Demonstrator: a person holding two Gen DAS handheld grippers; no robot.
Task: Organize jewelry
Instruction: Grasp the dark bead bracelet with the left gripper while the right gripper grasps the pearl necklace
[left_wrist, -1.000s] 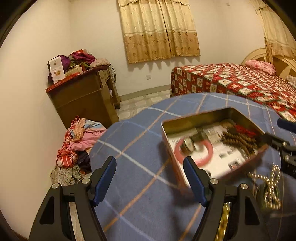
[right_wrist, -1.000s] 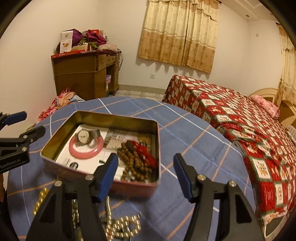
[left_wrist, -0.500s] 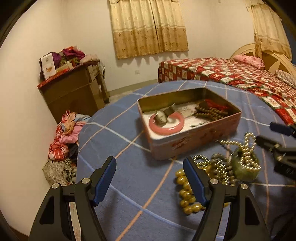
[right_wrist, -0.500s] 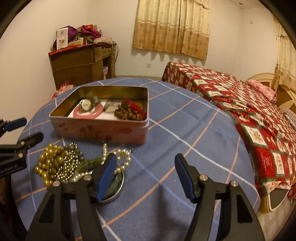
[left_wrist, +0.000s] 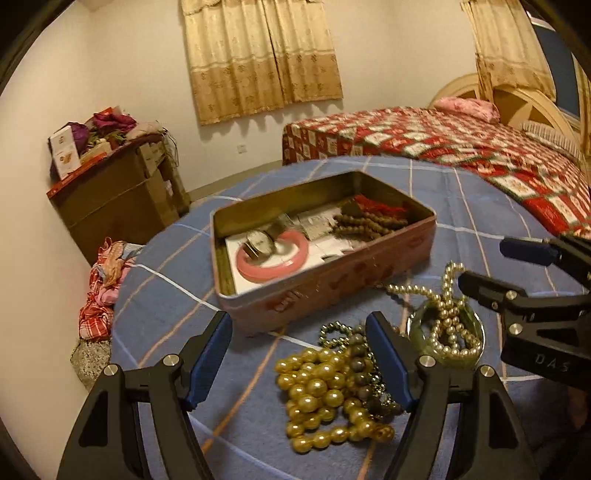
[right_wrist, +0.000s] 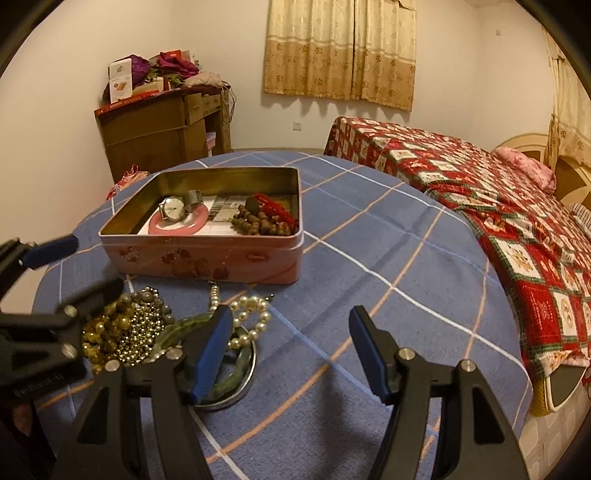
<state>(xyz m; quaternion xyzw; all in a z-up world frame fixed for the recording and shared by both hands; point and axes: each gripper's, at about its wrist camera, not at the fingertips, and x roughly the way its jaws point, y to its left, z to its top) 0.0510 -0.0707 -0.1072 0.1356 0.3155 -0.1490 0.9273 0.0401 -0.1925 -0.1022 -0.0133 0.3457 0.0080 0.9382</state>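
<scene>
An open pink tin (left_wrist: 332, 284) (right_wrist: 207, 258) stands on the blue checked table (right_wrist: 388, 266). It holds a watch (left_wrist: 260, 242) on a pink bangle (left_wrist: 273, 262), brown wooden beads (left_wrist: 364, 223) and a red tassel. In front of the tin lies a pile: gold bead strands (left_wrist: 321, 402) (right_wrist: 110, 336), a pearl strand (left_wrist: 448, 317) (right_wrist: 251, 317) and a green bangle (left_wrist: 443, 339) (right_wrist: 221, 373). My left gripper (left_wrist: 299, 362) is open and empty above the gold beads. My right gripper (right_wrist: 291, 350) is open and empty, its left finger over the green bangle.
A bed with a red patchwork cover (right_wrist: 498, 206) stands right of the table. A brown desk (right_wrist: 162, 136) piled with things stands at the back left wall. Clothes (left_wrist: 107, 280) lie on the floor by it.
Both grippers have pulled back from the tin toward the table's near side and lowered. The jewelry pile has come into full view. Both stayed open.
</scene>
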